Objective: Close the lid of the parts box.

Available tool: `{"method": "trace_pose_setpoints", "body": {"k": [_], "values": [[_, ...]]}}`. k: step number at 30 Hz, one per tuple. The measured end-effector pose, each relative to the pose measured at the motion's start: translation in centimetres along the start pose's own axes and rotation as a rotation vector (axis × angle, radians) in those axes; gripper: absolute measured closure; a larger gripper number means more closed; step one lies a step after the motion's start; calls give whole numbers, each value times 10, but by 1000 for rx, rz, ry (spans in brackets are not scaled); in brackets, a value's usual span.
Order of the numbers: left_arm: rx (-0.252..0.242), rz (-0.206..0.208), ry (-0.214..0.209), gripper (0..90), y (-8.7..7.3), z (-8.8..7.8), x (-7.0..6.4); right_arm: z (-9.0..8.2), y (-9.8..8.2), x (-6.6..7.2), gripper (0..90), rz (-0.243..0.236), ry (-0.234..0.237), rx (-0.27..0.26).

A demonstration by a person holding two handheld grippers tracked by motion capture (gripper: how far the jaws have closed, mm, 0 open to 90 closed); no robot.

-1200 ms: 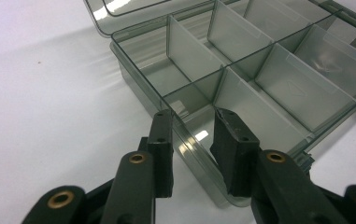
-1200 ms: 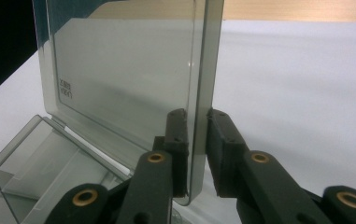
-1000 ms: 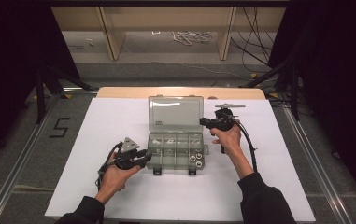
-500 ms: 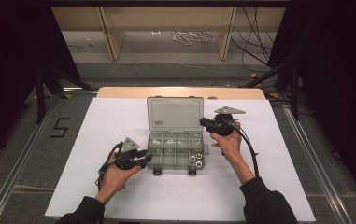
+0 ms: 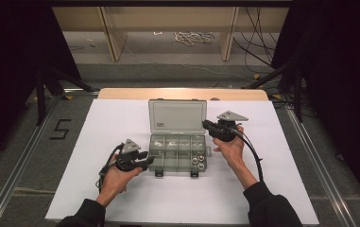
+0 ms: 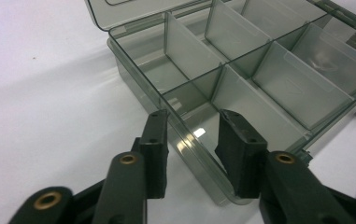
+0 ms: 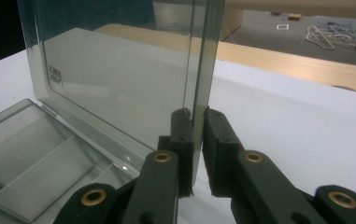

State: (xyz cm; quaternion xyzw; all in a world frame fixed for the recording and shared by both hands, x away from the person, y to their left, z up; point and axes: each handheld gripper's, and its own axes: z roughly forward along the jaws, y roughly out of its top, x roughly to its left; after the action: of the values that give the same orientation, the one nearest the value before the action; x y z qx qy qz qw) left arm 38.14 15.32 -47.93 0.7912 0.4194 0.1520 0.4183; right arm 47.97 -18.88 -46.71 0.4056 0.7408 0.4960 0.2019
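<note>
Right hand-held gripper (image 7: 198, 114) pinches the upright lid (image 7: 119, 70) by its edge; left hand-held gripper (image 6: 192, 123), jaws just widened, straddles the box's (image 6: 241, 74) near corner wall without pressing.

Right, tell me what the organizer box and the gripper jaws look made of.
Organizer box: smoky, see-through hard plastic by the look, glossy, its dividers showing through the walls. Left gripper jaw pads: matte black, probably plastic or rubber. Brass-coloured rivets: likely metal.
</note>
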Motion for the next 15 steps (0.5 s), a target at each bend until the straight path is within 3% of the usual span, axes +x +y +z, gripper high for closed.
{"method": "trace_pose_setpoints", "body": {"k": [4,8,9,11,15], "values": [[-32,5,35,526,5,-4,3,-1,-2,1,833,-14,-12,-8],[-77,3,33,450,14,-10,4,-1,-4,1,833,-32,-17,-26],[-77,2,31,438,17,-13,4,-2,-5,2,833,-16,-8,-14],[-90,14,30,418,22,-16,4,-2,-5,1,833,-39,-22,-34],[-113,8,27,369,31,-21,2,-2,-6,1,833,-47,-2,-36]]}}
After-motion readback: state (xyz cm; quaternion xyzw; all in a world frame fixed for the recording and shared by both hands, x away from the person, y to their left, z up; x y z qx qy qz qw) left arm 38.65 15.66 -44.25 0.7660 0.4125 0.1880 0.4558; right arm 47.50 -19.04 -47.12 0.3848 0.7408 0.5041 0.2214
